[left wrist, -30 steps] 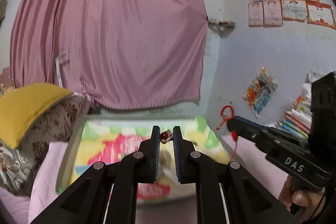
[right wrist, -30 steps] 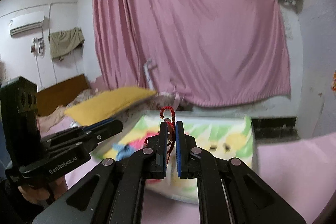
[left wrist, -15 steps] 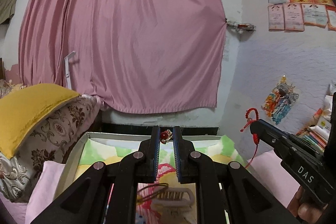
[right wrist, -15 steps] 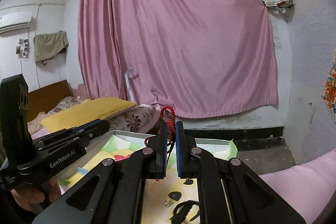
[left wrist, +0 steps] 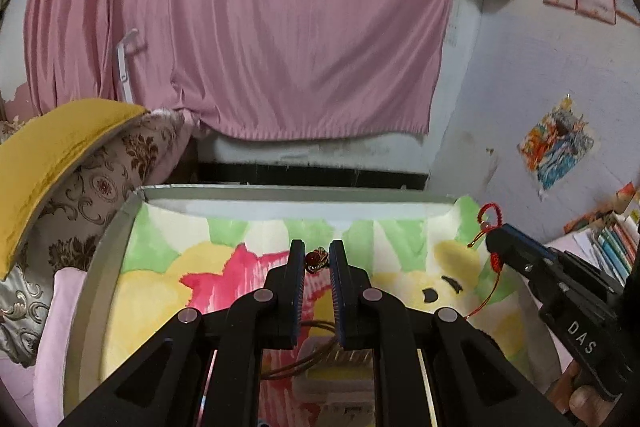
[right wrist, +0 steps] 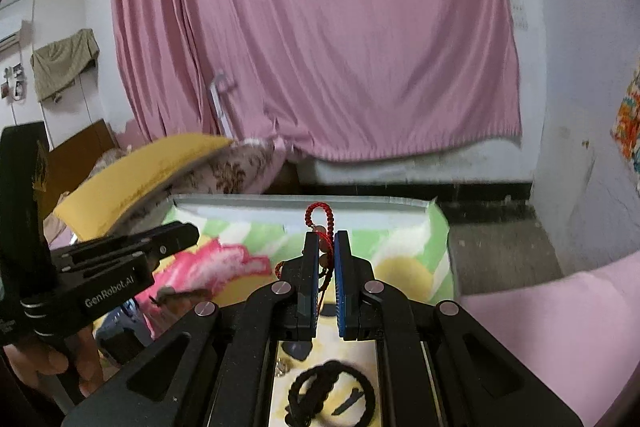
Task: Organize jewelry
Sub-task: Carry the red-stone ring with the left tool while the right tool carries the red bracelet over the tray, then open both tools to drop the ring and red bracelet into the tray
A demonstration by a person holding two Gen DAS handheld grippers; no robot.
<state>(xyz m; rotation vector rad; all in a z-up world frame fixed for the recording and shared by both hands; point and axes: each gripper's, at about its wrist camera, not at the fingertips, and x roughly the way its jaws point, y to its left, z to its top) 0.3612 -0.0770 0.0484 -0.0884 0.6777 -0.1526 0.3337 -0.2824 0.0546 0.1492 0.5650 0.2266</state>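
My left gripper (left wrist: pixel 317 259) is shut on a small ring with a dark red stone (left wrist: pixel 315 261), held at the fingertips above a low table with a colourful cartoon top (left wrist: pixel 160 247). My right gripper (right wrist: pixel 326 247) is shut on a red cord bracelet (right wrist: pixel 320 217), whose beaded loop sticks up past the tips. The right gripper (left wrist: pixel 504 239) also shows at the right of the left wrist view with the red cord bracelet (left wrist: pixel 486 217) dangling from it. The left gripper (right wrist: pixel 176 231) shows at the left of the right wrist view. Both hang over the near half of the table.
On the table below lie a brown cord loop (left wrist: pixel 304 359), a black braided hair band (right wrist: pixel 328 387) and a small silver piece (right wrist: pixel 282 367). A yellow pillow (left wrist: pixel 48 155) on patterned cushions borders the table's left. A pink curtain (left wrist: pixel 240 27) hangs behind; books (left wrist: pixel 612 239) stand at right.
Both grippers have tipped downward and moved forward over the table, so the tabletop and the items on it now fill the lower views. Each keeps its grip on its piece.
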